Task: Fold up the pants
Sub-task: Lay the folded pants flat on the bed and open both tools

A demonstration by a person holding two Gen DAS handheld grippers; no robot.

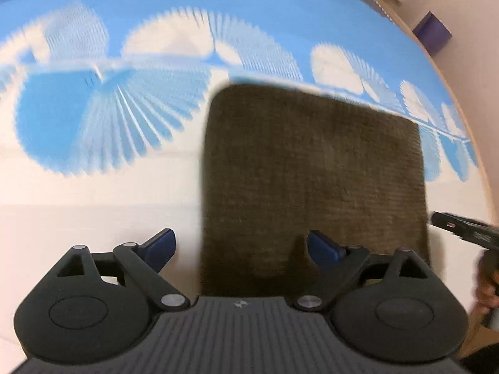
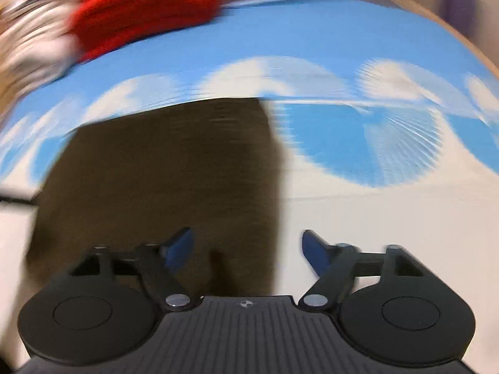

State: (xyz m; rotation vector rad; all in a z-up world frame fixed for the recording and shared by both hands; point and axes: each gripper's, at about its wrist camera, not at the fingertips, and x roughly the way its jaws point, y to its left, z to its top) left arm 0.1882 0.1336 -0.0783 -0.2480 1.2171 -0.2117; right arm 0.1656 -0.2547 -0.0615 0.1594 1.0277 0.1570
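Dark brown corduroy pants (image 1: 315, 180) lie folded into a neat rectangle on a blue and white patterned cloth (image 1: 93, 118). My left gripper (image 1: 241, 247) is open and empty, above the near left corner of the pants. In the right wrist view the pants (image 2: 162, 180) lie left of centre. My right gripper (image 2: 248, 249) is open and empty, straddling their near right edge. Both views are blurred by motion. The right gripper's body (image 1: 464, 229) shows at the right edge of the left wrist view.
A red folded garment (image 2: 146, 9) lies at the far left of the cloth, beside a pale blurred heap (image 2: 34, 40). A purple box (image 1: 432, 32) stands on the floor beyond the table's far right edge (image 1: 461, 99).
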